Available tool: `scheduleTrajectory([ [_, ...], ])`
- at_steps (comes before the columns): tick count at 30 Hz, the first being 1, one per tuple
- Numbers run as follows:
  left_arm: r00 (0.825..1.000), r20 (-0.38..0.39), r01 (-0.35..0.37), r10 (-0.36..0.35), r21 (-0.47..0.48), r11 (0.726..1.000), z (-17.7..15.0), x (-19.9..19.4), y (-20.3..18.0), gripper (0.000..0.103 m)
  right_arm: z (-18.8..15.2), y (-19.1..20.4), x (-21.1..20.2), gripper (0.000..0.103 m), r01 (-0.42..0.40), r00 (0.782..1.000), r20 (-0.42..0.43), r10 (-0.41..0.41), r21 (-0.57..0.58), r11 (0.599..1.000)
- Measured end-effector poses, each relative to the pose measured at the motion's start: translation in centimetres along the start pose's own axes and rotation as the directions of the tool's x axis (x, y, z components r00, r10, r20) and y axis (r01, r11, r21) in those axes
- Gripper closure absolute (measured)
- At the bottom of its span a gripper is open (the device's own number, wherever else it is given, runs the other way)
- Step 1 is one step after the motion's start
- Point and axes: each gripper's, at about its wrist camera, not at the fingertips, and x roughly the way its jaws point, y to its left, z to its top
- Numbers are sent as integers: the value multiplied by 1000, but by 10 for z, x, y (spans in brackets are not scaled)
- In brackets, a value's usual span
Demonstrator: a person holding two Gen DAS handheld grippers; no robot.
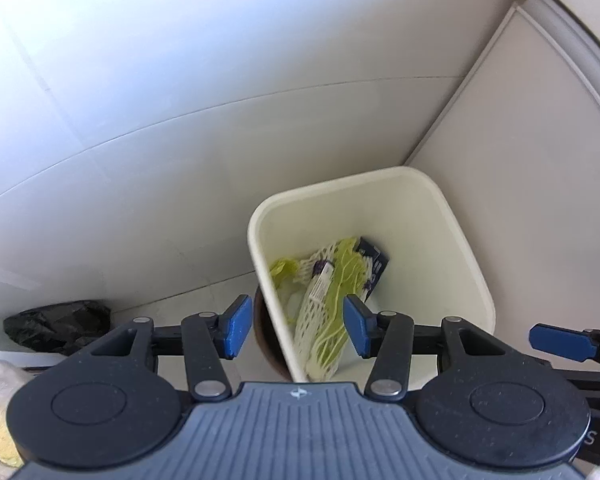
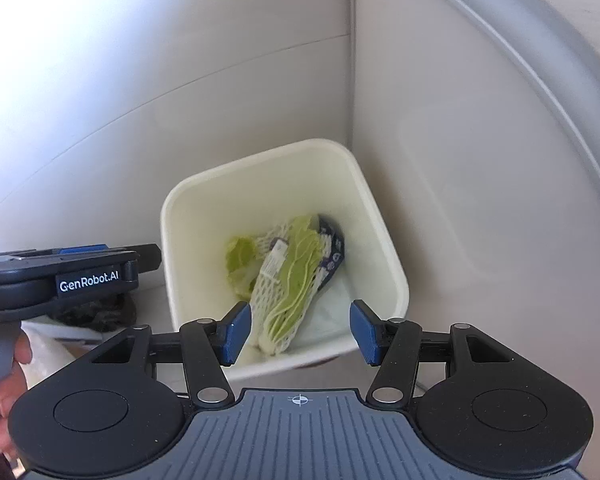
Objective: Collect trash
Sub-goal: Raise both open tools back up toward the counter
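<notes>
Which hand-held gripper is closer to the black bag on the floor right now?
Left. The left hand-held gripper hangs over the bin's left rim, just right of the black bag. The right hand-held gripper hovers over the bin, farther away.

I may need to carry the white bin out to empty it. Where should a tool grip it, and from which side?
Probably grip the bin's rim on the near wall, coming from above with one finger inside and one outside. The bin stands upright and open-topped, its thin walls suit a pinch, and it is tucked into a wall corner, which blocks the far sides. The netted trash lies low, clear of the rim.
</notes>
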Motion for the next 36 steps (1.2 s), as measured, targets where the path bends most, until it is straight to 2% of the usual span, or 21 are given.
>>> scheduleTrajectory([
  [6, 1000, -10, -7, 7, 10, 1000, -19, -25, 7, 52, -23, 5, -27, 42, -31, 999, 21, 31, -25, 999],
  [12, 1000, -2, -5, 5, -1, 1000, -30, -55, 11, 42, -41, 12, -56, 42, -39, 997, 70, 44, -73, 997],
  [18, 1000, 29, 13, -12, -47, 999, -33, -83, 12, 30, -50, 19, -97, 36, -17, 987, 154, 38, -136, 991],
  [20, 999, 41, 20, -17, -57, 998, -33, -91, 11, 23, -52, 18, -111, 32, -15, 983, 180, 43, -155, 988],
  [24, 998, 53, 31, -29, -45, 998, -32, -104, 5, 13, -55, 12, -141, 26, -6, 971, 235, 45, -164, 986],
  [28, 998, 59, 29, -29, 8, 1000, -29, -118, -8, 6, -59, 6, -168, 21, 9, 955, 293, 36, -151, 988],
  [36, 995, 85, 48, -56, 93, 994, -21, -144, -35, 1, -69, -17, -221, 13, 60, 916, 401, -15, -99, 993],
])
